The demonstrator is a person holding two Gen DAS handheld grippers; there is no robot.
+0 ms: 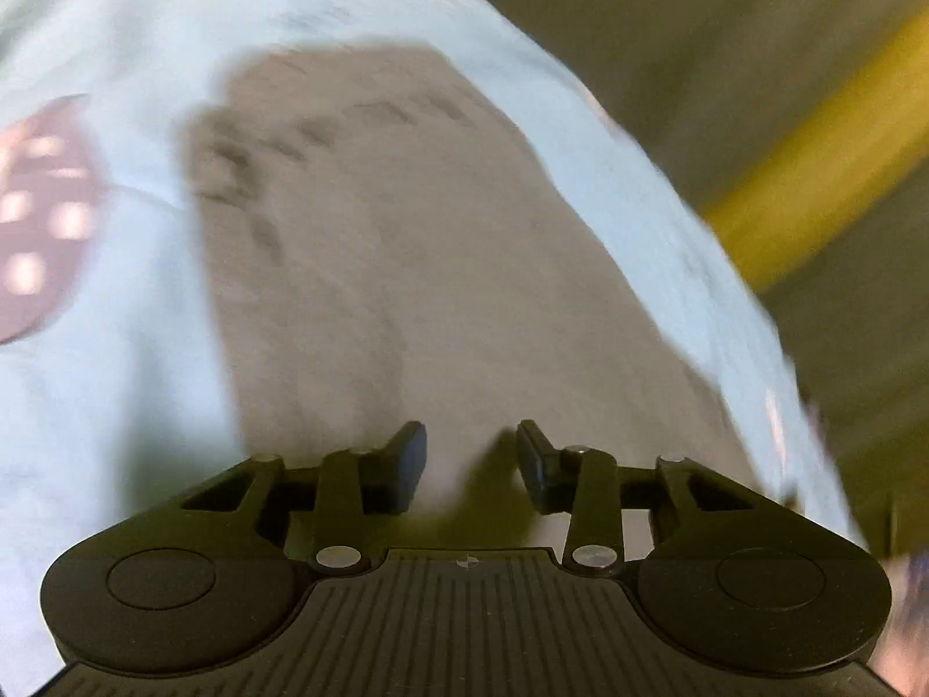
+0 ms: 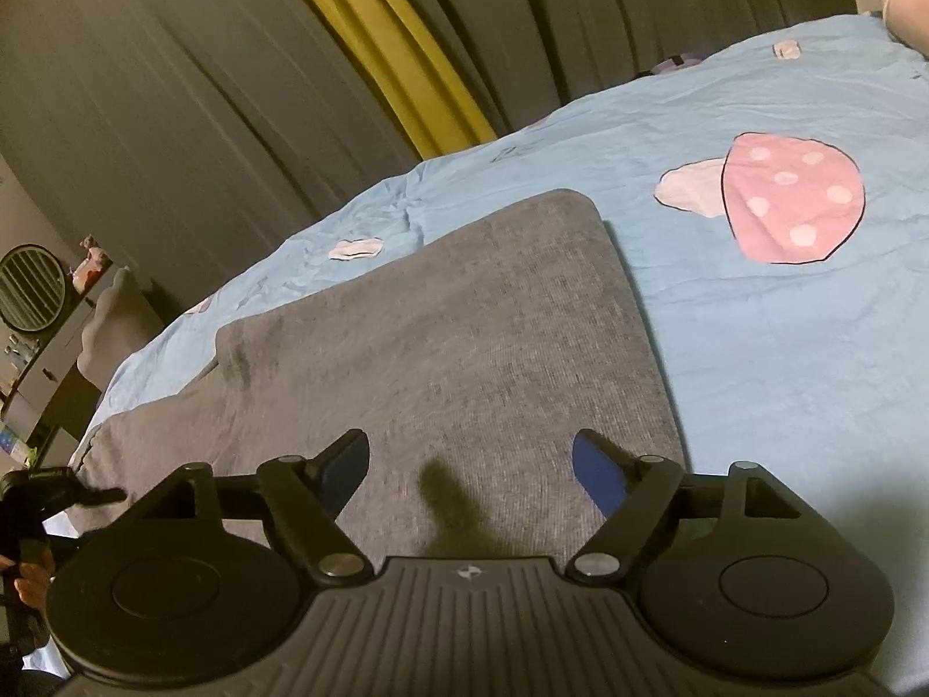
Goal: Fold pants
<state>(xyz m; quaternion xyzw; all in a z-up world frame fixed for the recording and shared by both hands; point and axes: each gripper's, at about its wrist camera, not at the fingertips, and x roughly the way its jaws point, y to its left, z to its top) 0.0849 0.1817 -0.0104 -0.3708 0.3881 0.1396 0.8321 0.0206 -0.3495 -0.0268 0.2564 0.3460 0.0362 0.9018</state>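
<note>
Lying folded on the bed, pants between two open tools

Spreading ahead of both tools, the grey knit folded pants (image 2: 441, 337) rest flat on the light-blue bedsheet printed with mushrooms (image 2: 784, 377); no container is in view. A pink, white-dotted mushroom print (image 2: 792, 203) lies beyond and right of the right hand-held gripper (image 2: 470, 464). Grey curtains with a yellow stripe (image 2: 377, 40) hang behind the bed. The right hand-held gripper stands wide open above the cloth, pads clear of it. The left hand-held gripper (image 1: 471, 459), blurred in its own view, is partly open over the pants (image 1: 406, 261), nothing visibly pinched.
</note>
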